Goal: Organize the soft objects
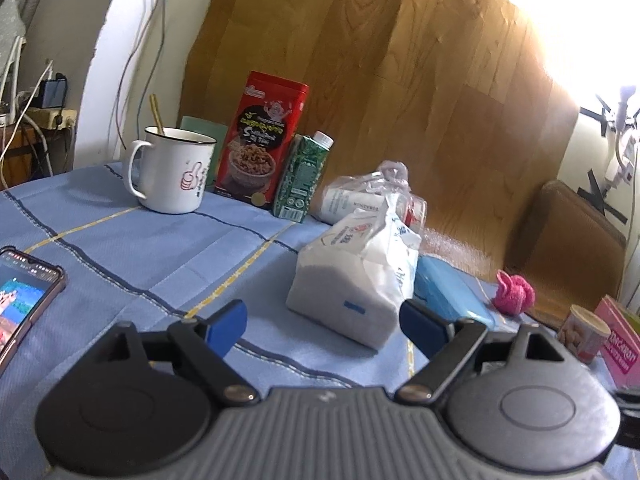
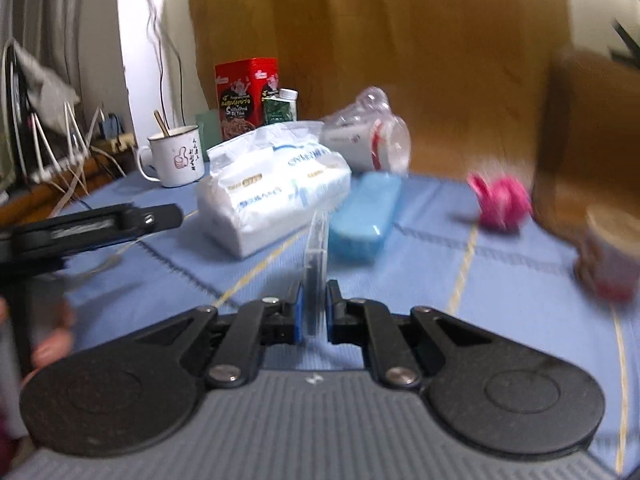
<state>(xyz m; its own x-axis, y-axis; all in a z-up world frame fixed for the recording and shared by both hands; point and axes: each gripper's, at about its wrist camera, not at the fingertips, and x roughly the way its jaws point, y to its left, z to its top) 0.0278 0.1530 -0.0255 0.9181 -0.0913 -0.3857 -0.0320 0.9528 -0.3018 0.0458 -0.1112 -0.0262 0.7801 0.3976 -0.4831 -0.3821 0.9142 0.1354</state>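
Tissue pack sits mid-surface just ahead of the left tongs, which gape wide and empty; a pink knitted toy lies well off to its right. In the right wrist view, blurred, the right tongs pinch a thin clear plastic piece. Judging by this, grasping the pack comes next: advance, then squeeze gently.

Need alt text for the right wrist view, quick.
Right hand-held gripper shut on a thin clear case above a blue tablecloth. Beyond it lie a tissue pack, blue box and pink soft toy.
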